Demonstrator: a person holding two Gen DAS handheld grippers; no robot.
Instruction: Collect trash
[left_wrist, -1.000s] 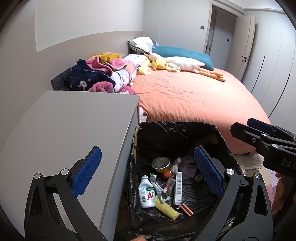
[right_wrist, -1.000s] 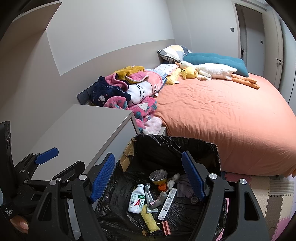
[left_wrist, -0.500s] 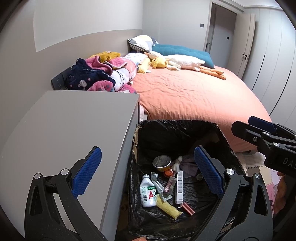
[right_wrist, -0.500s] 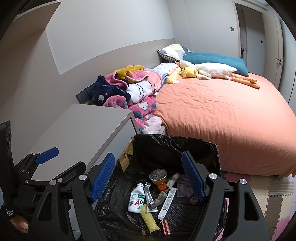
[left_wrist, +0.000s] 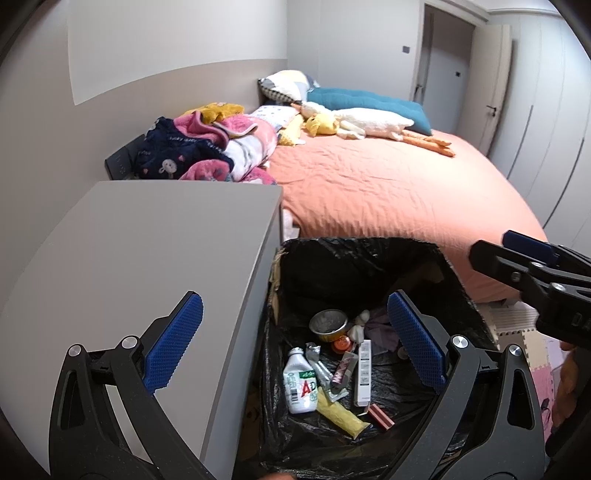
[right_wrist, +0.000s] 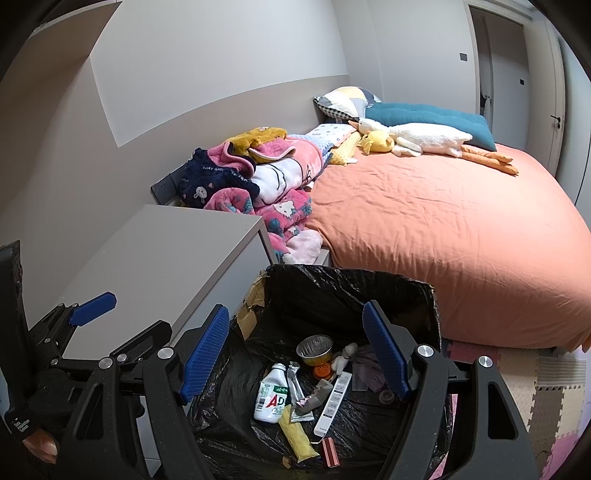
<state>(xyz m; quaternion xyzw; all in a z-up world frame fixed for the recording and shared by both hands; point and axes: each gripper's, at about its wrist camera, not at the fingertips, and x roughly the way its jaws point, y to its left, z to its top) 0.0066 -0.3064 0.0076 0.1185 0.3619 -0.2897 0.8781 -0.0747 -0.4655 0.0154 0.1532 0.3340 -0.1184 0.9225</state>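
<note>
A bin lined with a black bag (left_wrist: 362, 254) (right_wrist: 347, 280) stands between the grey cabinet and the bed. In it lie a white milk bottle (left_wrist: 301, 384) (right_wrist: 271, 395), a foil cup (left_wrist: 328, 323) (right_wrist: 314, 347), a yellow wrapper (left_wrist: 340, 411) (right_wrist: 297, 435), a white strip box (left_wrist: 364, 371) (right_wrist: 332, 402) and other scraps. My left gripper (left_wrist: 291, 354) hovers above the bin's left side, open and empty. My right gripper (right_wrist: 295, 354) hangs over the bin, open with nothing between its blue pads (right_wrist: 386, 350). Each gripper shows at the edge of the other's view.
A grey cabinet top (left_wrist: 140, 251) (right_wrist: 162, 254) lies bare to the left of the bin. Behind it a bed with an orange sheet (left_wrist: 388, 184) (right_wrist: 443, 221) holds a pile of blankets (right_wrist: 258, 177), pillows and a plush goose (right_wrist: 413, 136). Foam floor mats (right_wrist: 532, 384) lie at the right.
</note>
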